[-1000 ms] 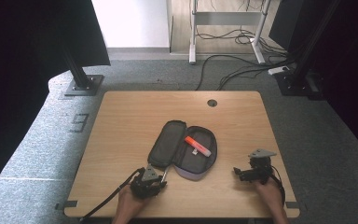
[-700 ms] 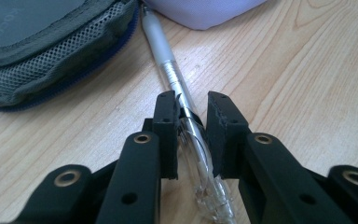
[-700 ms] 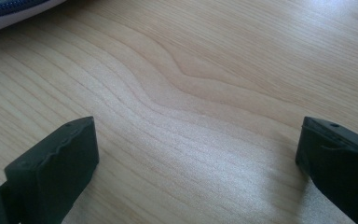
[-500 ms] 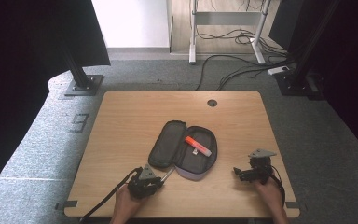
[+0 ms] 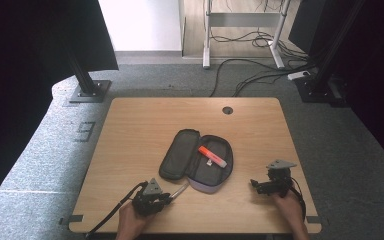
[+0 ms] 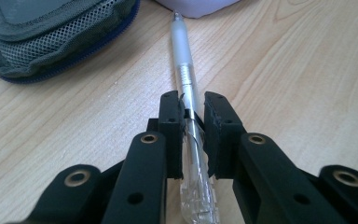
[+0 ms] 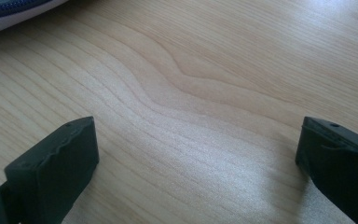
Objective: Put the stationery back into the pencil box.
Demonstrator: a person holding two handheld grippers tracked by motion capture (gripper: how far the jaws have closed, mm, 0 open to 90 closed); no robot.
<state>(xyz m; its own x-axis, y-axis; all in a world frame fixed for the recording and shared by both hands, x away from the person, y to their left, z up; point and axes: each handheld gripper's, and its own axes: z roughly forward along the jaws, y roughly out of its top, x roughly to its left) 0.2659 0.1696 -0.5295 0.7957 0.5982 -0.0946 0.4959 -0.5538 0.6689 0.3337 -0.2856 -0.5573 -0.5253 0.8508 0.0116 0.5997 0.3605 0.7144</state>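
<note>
Lying near the table's [image 5: 130,130] front edge, the pen [image 5: 179,190] is poking out of the left gripper [image 5: 166,196] toward the pencil case [image 5: 180,150]. Closer up, the jaws, just closing, are squeezing the pen [image 6: 187,88]. The right gripper [image 7: 196,172] is staying wide open, holding nothing.

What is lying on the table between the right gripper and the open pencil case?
Nothing: in the high view, bare table separates the right gripper from the pencil case.

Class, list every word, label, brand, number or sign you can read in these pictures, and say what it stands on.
"9": pale mark on the grey floor left of the table.
Orange highlighter in the open pencil case: label too small to read.
Clear pen: no readable print.
</note>
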